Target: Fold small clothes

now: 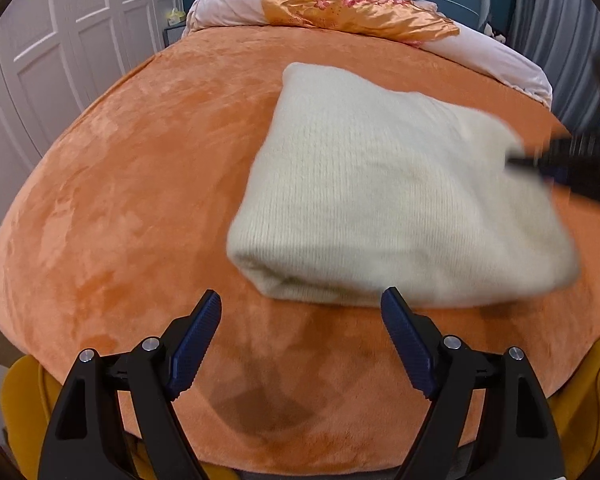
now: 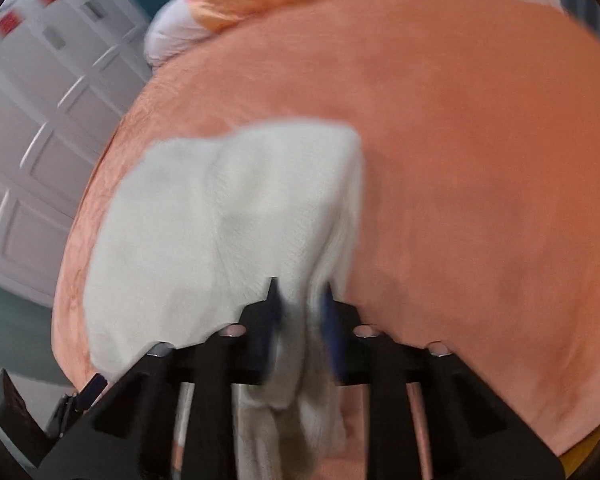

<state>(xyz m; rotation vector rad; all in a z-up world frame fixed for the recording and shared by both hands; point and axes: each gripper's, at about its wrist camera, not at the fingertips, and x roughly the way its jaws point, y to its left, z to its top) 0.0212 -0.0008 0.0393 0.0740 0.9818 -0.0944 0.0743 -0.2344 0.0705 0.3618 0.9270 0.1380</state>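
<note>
A cream knit garment (image 1: 388, 200) is lying on an orange bed cover (image 1: 140, 184), already doubled into a thick, roughly rectangular bundle, so most of the folding looks done; judging by its bulk, perhaps one last fold or a tidy-up is remaining. In the left wrist view its rounded folded edge is facing the camera, and its long axis is running away from the camera toward the pillows (image 1: 340, 4) at the head of the bed, leaning slightly leftward as it recedes. The left gripper (image 1: 300, 300) is hovering just short of that near edge with its jaws standing wide and nothing between them. The right gripper (image 2: 300, 292) is pinching the garment's right side, its jaws narrow and closed on a bunch of the knit that is trailing back between them; that view is blurred. The same gripper is appearing as a dark, blurred shape at the garment's right edge in the left view.
</note>
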